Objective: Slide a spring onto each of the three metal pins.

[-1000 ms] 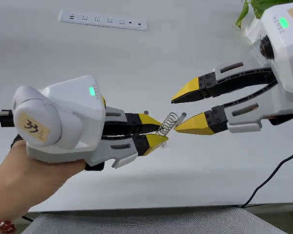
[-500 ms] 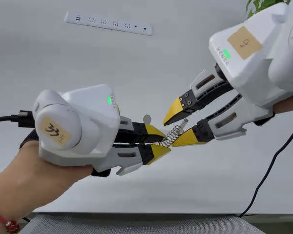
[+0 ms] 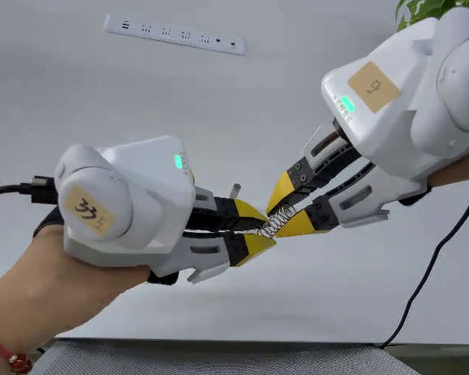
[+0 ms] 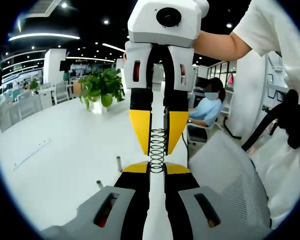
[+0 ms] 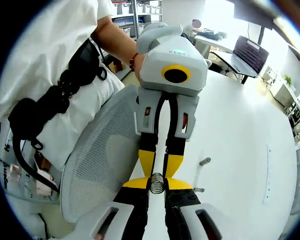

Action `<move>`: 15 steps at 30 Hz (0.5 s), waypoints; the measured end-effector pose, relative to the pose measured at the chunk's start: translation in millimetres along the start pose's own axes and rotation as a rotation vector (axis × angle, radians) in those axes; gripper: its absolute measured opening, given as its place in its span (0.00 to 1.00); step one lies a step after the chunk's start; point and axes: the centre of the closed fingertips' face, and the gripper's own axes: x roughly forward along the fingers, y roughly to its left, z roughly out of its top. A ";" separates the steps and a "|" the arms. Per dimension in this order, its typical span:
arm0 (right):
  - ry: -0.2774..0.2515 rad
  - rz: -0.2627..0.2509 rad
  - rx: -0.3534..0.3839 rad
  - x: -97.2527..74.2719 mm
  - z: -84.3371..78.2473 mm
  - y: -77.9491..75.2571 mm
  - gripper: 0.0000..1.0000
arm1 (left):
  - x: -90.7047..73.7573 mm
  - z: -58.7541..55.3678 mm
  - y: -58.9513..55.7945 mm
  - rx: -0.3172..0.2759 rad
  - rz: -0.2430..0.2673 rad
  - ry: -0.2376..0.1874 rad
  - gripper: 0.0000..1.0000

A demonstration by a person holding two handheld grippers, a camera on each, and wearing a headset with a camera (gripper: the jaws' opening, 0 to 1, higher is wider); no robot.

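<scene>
My left gripper point(image 3: 259, 227) comes in from the left and is shut on the near end of a short metal pin, which carries a coiled spring point(image 3: 275, 221). In the left gripper view the spring point(image 4: 157, 146) stands straight up out of my left gripper point(image 4: 158, 169). My right gripper point(image 3: 290, 208) meets it from the right, its yellow fingertips point(image 3: 282, 192) pressed on both sides of the spring's far end. From the right gripper view the spring point(image 5: 156, 183) appears end-on inside my right gripper point(image 5: 157, 184). A second pin point(image 3: 234, 191) stands upright on the white table behind the tips.
Two loose pins point(image 4: 119, 163) point(image 4: 99, 184) rest on the white table point(image 3: 219, 109). A white power strip point(image 3: 174, 34) lies at the back left, and a green plant point(image 3: 422, 8) at the back right. A mesh chair back point(image 5: 97, 165) is near the front edge.
My right gripper swung down and left onto the spring and its jaws narrowed from wide open to closed on it. My left gripper kept its hold.
</scene>
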 end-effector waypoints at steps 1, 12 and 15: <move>0.000 0.000 -0.001 0.2 0.2 0.3 0.08 | -0.1 -0.2 0.2 -0.001 0.000 0.000 0.06; 0.012 0.008 0.001 3.0 0.0 1.5 0.07 | 0.1 -2.8 -0.5 0.010 0.001 0.001 0.06; 0.013 0.007 0.001 4.1 0.1 0.9 0.07 | -0.6 -3.5 0.1 0.015 0.003 -0.001 0.07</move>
